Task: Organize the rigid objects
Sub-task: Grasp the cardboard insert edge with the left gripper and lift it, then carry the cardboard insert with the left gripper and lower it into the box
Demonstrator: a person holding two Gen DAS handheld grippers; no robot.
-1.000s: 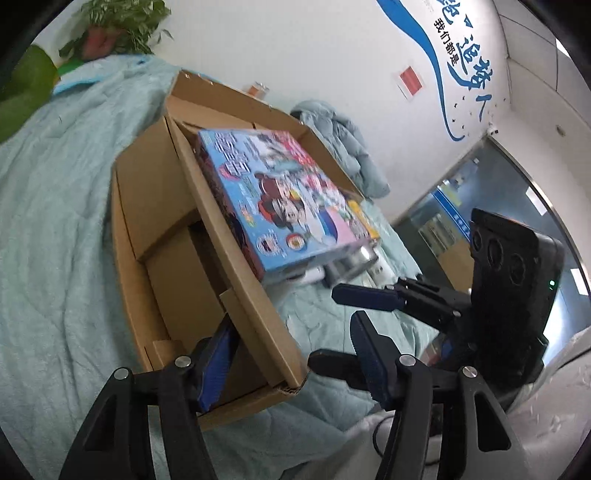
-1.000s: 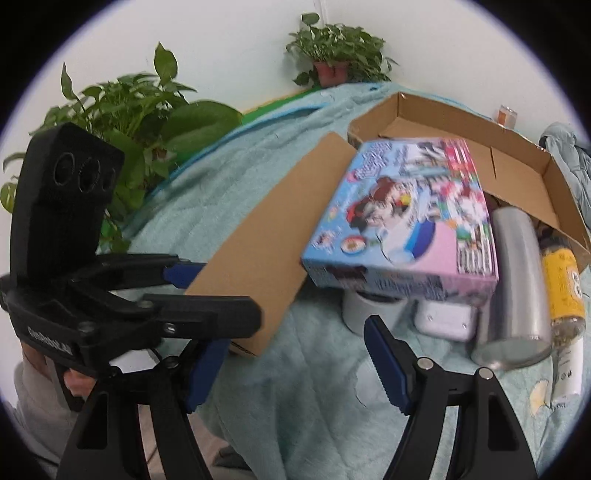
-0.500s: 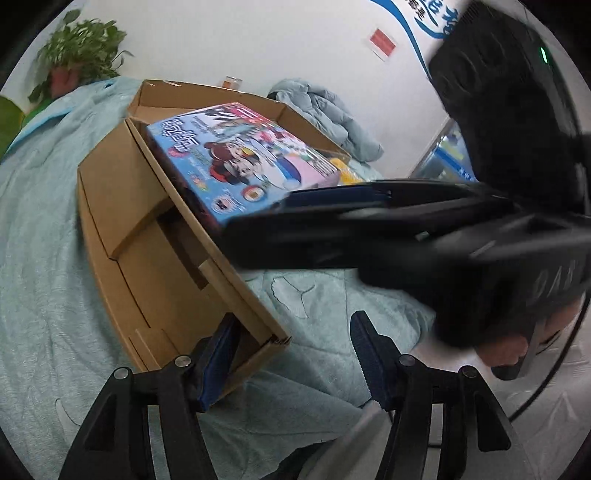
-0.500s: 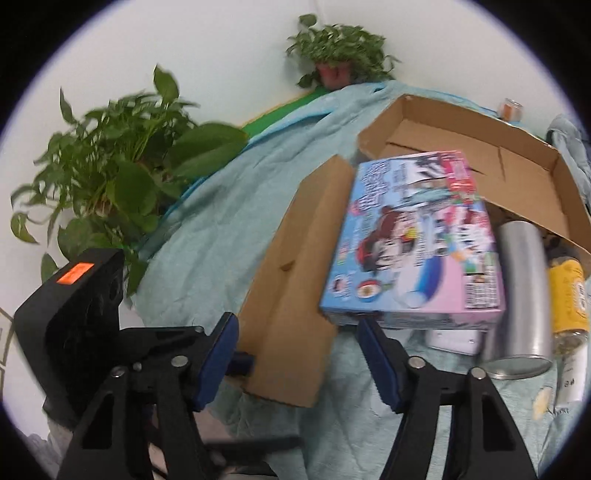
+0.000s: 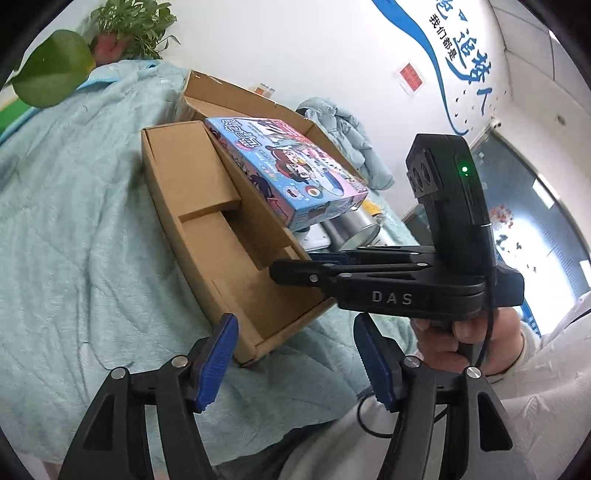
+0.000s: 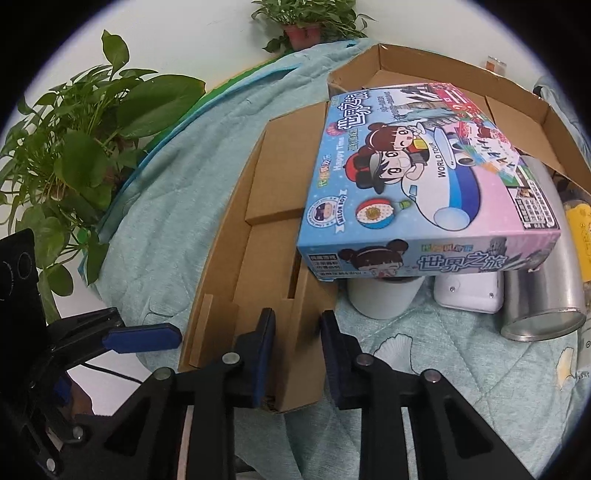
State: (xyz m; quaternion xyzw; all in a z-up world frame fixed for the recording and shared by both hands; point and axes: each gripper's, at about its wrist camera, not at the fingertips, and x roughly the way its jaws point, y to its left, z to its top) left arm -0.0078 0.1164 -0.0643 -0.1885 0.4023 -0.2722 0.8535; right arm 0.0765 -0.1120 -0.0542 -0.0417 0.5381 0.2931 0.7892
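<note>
An open cardboard box (image 6: 258, 258) lies on a teal quilt, its near lid flap (image 5: 207, 229) folded out. A colourful board-game box (image 6: 417, 184) rests tilted across the cardboard box's rim and on a white cup (image 6: 384, 299), a white device (image 6: 469, 291) and a steel cylinder (image 6: 546, 291). My right gripper (image 6: 295, 350) is shut on the near edge of the flap; it also shows in the left wrist view (image 5: 295, 266). My left gripper (image 5: 295, 358) is open and empty, just short of the flap's corner.
A yellow bottle (image 6: 580, 236) lies to the right of the steel cylinder. Potted plants (image 6: 81, 147) stand at the left and far back (image 6: 306, 18). A crumpled teal cloth (image 5: 347, 133) lies beyond the box. The quilt's front edge is near both grippers.
My right gripper moved in from the left and closed on the flap's near edge. My left gripper pulled back and stays open; the right gripper no longer blocks its view.
</note>
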